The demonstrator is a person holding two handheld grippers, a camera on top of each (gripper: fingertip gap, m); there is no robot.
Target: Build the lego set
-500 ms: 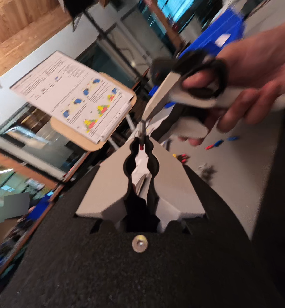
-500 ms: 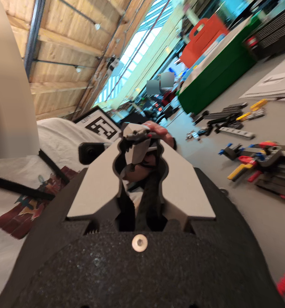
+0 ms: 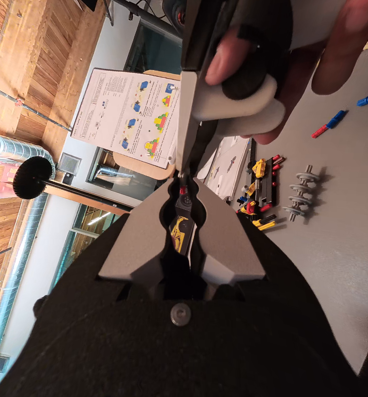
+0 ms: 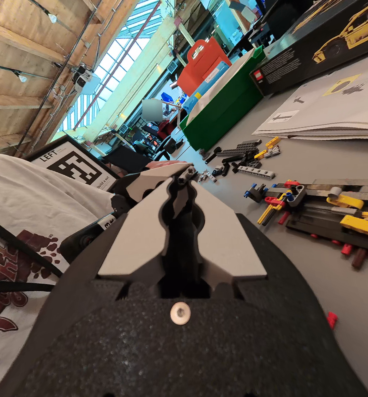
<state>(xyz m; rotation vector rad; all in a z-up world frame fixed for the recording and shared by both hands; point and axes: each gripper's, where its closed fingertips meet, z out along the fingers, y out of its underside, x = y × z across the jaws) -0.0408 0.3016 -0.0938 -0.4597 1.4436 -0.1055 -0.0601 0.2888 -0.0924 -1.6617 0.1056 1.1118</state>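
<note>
Both grippers are raised off the table (image 4: 254, 300) and meet tip to tip in the air, so the step in hand looks like joining two small parts. The left gripper (image 3: 184, 182) has its tongs pressed together on a small red pin (image 3: 182, 190), which sits right at the tips. The right gripper (image 4: 184, 182) pinches a short dark grey connector (image 4: 186, 175), its cross-shaped end facing out past the tips. In the left wrist view the right gripper's tips touch or nearly touch the pin (whether the pin has entered the connector is hidden by the fingers). The half-built chassis (image 4: 329, 204) lies on the table to the right, with loose beams (image 4: 243, 154) beyond it and the open booklet (image 4: 329, 111) farther still. The next move probably calls for lining the pin up with the connector's hole and pushing straight along its axis, both grips held firm so neither piece twists out.
</note>
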